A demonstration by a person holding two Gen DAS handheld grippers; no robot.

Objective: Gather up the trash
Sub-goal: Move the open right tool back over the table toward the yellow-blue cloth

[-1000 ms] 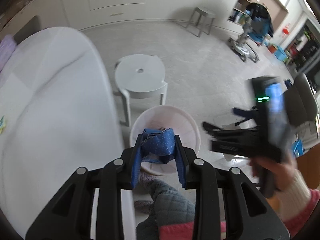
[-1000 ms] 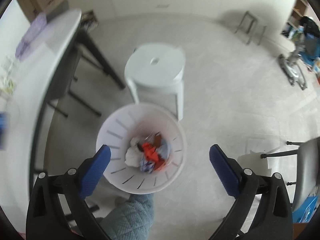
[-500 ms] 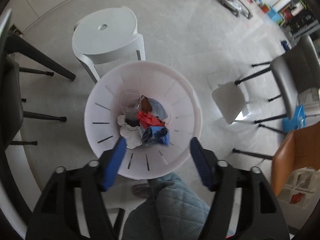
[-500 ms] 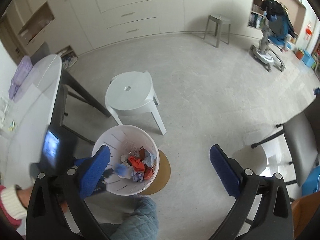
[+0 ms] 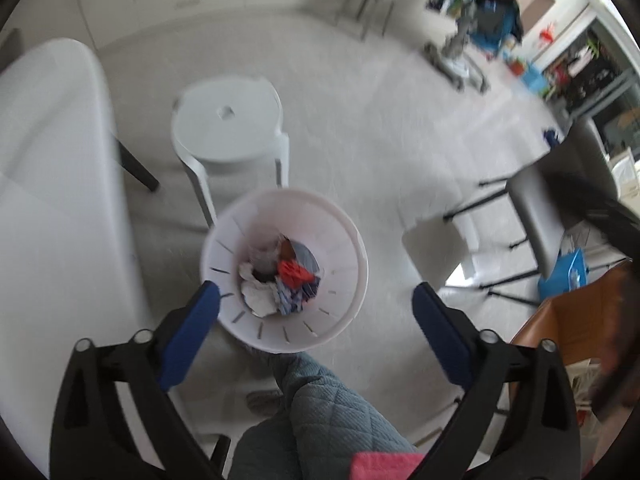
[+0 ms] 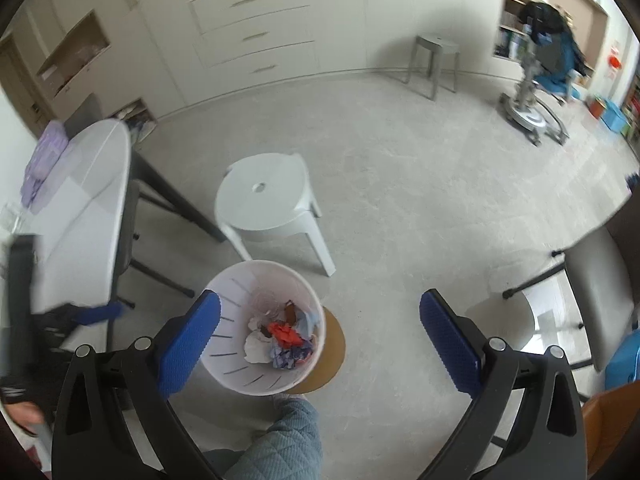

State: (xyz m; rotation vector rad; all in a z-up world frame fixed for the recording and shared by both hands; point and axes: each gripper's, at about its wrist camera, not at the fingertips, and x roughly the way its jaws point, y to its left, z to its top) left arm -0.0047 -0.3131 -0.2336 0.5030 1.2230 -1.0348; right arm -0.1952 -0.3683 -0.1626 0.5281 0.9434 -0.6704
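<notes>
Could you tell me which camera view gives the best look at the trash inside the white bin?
The right wrist view: the white bin is sharp there, with the trash clearly separable by colour. The left wrist view shows the same pile nearer but smeared by motion blur.

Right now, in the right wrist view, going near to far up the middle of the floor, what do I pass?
Quilted knee → white trash bin → white plastic stool → drawer cabinet along the far wall.
</notes>
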